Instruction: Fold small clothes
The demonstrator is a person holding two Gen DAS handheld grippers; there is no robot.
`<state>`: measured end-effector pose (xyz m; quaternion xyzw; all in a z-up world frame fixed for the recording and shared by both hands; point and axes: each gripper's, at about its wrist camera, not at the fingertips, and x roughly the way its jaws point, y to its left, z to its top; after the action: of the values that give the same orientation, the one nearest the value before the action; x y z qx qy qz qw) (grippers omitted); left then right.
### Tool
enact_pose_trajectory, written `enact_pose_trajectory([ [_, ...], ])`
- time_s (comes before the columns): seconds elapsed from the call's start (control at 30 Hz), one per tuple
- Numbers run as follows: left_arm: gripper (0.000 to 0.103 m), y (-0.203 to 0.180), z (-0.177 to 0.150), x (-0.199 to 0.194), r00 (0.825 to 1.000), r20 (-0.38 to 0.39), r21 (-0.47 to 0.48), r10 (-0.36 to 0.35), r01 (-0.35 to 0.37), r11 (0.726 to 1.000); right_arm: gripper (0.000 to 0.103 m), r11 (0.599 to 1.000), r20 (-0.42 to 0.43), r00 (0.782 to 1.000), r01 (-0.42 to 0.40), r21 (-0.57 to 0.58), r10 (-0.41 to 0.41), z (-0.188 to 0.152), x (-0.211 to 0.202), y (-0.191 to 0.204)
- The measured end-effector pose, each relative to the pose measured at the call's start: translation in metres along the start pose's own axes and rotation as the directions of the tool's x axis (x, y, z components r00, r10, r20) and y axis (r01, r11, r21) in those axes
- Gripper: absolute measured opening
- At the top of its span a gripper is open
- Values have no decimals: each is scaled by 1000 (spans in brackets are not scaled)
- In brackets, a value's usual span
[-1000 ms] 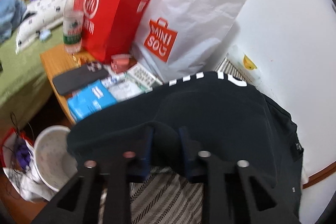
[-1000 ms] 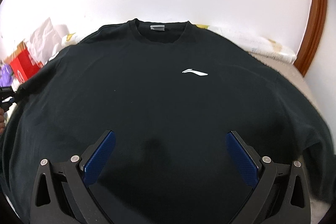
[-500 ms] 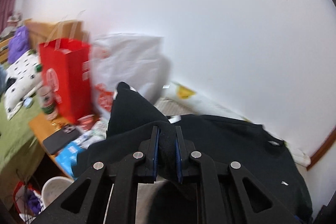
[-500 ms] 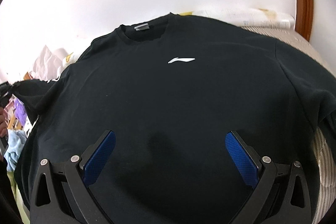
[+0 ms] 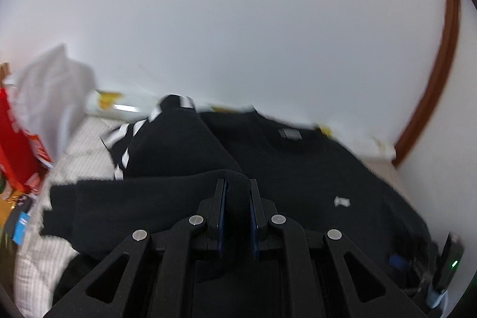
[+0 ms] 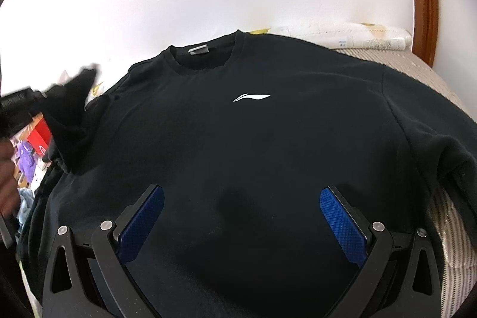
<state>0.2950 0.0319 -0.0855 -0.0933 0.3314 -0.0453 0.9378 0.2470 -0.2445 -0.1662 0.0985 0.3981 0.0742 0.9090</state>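
Left gripper [image 5: 237, 192] was clamped on the black sweatshirt's [image 6: 238, 139] sleeve [image 5: 134, 198], lifted off the bed's [image 6: 417, 64] left edge; right gripper [image 6: 242, 216] stood wide open, empty, above the hem

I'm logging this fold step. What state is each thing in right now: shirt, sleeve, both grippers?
Shirt: spread flat, front up, logo showing.
Sleeve: lifted off the bed, pinched in the left gripper, not yet laid on the body.
Left gripper: shut on the sleeve.
Right gripper: open, over the lower shirt, nothing between its pads.
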Motion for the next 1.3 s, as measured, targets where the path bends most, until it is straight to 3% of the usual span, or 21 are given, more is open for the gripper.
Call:
enact_pose_trajectory([
  [0.23, 15, -17, -43, 33, 992, -121, 16, -20, 22, 1000, 103, 1000, 0, 1000, 5, -6, -5, 0, 2, 1],
  [0.33, 24, -19, -53, 30, 992, -122, 32, -31, 35, 999, 103, 1000, 3, 1000, 5, -10, -5, -1, 2, 1],
  [0.43, 49, -12, -60, 18, 994, -107, 39, -26, 30, 999, 103, 1000, 5, 1000, -5, -9, 5, -1, 2, 0],
  [0.47, 62, -7, -60, 14, 995, -100, 42, -16, 20, 999, 103, 1000, 6, 1000, -9, -6, 9, -1, 2, 0],
  [0.57, 66, 9, -62, -1, 998, -59, 69, -1, 5, 998, 103, 1000, 13, 1000, -18, 0, 18, -1, 1, -1],
  [0.7, 80, 40, -60, -20, 999, -3, 71, 34, -34, 997, 103, 999, 9, 1000, -26, -22, 26, 0, 2, 4],
  [0.9, 81, 90, -52, -41, 999, 30, 13, 30, -30, 999, 93, 998, 31, 999, 21, -58, -20, 3, -2, 18],
  [0.97, 81, 100, -50, -51, 999, 42, 8, -8, 8, 1000, 92, 994, 23, 999, 47, -99, -45, 7, -3, 33],
  [1.07, 84, 110, -47, -62, 997, 55, 25, -54, 52, 998, 92, 987, 22, 1000, 18, -158, -15, 21, -8, 66],
  [1.2, 85, 124, -47, -61, 994, 73, 25, 78, -80, 996, 92, 973, 52, 997, -37, -227, 50, 45, -10, 130],
  [1.3, 85, 142, -47, -52, 994, 25, -37, 107, -106, 994, 92, 955, 44, 994, -88, -284, 105, 53, 2, 177],
])
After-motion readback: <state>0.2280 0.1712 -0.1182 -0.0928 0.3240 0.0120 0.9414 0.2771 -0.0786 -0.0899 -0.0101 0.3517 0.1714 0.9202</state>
